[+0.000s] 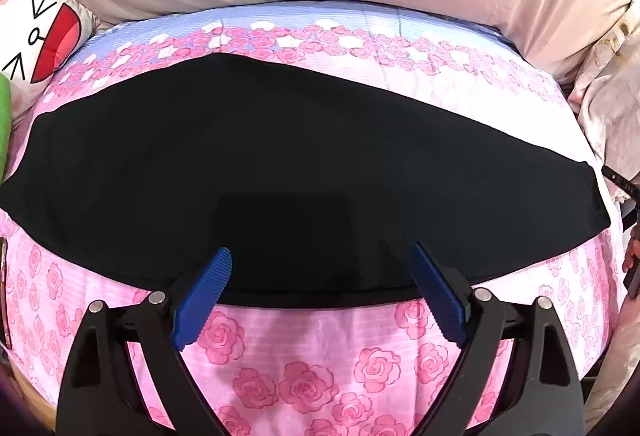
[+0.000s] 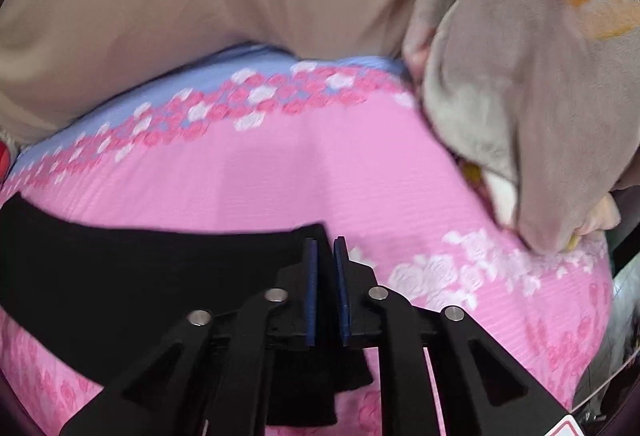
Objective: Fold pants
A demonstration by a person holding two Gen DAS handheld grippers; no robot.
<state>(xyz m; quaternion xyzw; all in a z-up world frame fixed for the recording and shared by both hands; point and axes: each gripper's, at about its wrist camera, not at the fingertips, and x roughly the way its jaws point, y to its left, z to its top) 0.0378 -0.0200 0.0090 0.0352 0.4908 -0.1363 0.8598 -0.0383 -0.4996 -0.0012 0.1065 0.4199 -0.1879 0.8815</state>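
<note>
Pants point(image 1: 248, 164), black and soft, lie flat across the pink rose-print bed cover point(image 1: 304, 364), already doubled into a long band running left to right. The left tongs point(image 1: 322, 262) hang spread wide over the near hem at mid-length, nothing between the blue pads. The right tongs point(image 2: 325, 256) stand nearly pressed together at the band's right end, with black cloth bunched beneath them; whether the pads actually pinch it I cannot tell. I judge the fabric light, limp and prone to sag or slip, so it is best taken at an edge or corner, through all layers at once. The black hides every seam and fold line. The right wrist view is blurred, and the band's left end is cut off there.
</note>
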